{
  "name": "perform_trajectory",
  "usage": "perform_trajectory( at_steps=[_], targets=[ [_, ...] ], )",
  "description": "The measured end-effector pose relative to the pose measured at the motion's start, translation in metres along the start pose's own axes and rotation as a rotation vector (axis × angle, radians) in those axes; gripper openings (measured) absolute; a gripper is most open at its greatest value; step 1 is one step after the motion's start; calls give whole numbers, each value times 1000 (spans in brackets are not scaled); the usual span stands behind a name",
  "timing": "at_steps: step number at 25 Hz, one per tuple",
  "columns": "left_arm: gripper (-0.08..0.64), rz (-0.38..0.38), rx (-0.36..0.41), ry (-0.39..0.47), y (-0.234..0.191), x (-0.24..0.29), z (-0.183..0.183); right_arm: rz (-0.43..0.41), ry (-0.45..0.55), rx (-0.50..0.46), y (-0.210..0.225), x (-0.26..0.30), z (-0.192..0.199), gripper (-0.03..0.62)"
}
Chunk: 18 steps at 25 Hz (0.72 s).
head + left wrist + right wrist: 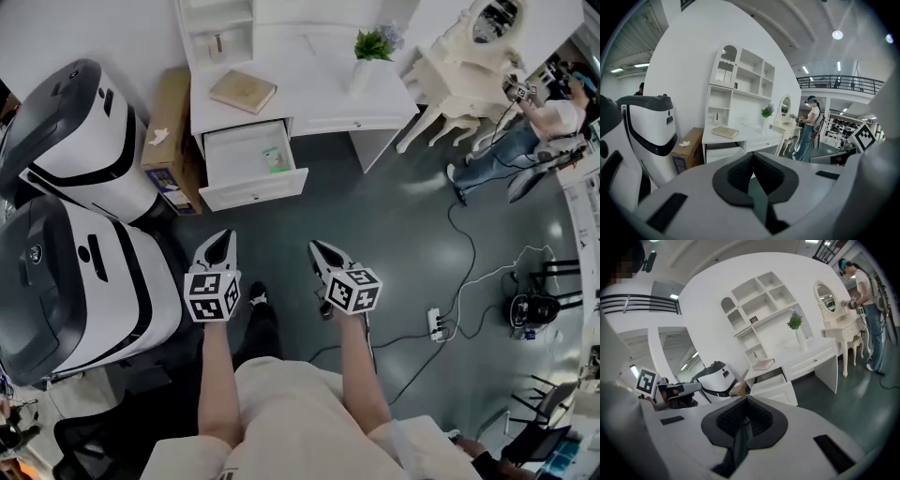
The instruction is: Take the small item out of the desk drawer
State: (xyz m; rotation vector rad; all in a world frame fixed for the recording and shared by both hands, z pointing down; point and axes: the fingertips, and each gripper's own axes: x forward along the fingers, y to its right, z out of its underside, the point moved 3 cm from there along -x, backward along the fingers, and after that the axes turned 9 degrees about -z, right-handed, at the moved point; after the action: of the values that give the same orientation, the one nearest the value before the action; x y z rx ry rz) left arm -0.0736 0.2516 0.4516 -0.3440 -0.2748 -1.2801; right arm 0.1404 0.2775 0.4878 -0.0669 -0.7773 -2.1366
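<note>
The small item (275,159), greenish, lies in the open drawer (234,155), well ahead of both pairs of jaws and touched by neither. The left gripper (222,236) has its jaws closed together with nothing between them. The right gripper (318,247) is likewise closed tight and empty. Both point toward the white desk (319,89), which stands well beyond their tips. The drawer is pulled out of the desk's left side, more nearly ahead of the left jaws than the right. Apart from the small item near its right wall, it looks bare. A tan book (243,91) lies on the desktop beyond the drawer.
</note>
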Motion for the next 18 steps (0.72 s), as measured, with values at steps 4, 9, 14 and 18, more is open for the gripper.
perform_trajectory(
  at_steps=[4,9,14,18],
  targets=[
    [17,13,-17,-39,-28,57,-15,9,9,69,25,45,-22,25],
    [17,49,-13,-62,-51,118,-40,-48,66,176,44,99,-56,25],
    [17,70,-24,-73,-66,162,-59,-31,35,148,55,139,-76,25],
    [17,82,-15,-83,-67,183,-64,-8,5,133,69,155,-83,25]
  ],
)
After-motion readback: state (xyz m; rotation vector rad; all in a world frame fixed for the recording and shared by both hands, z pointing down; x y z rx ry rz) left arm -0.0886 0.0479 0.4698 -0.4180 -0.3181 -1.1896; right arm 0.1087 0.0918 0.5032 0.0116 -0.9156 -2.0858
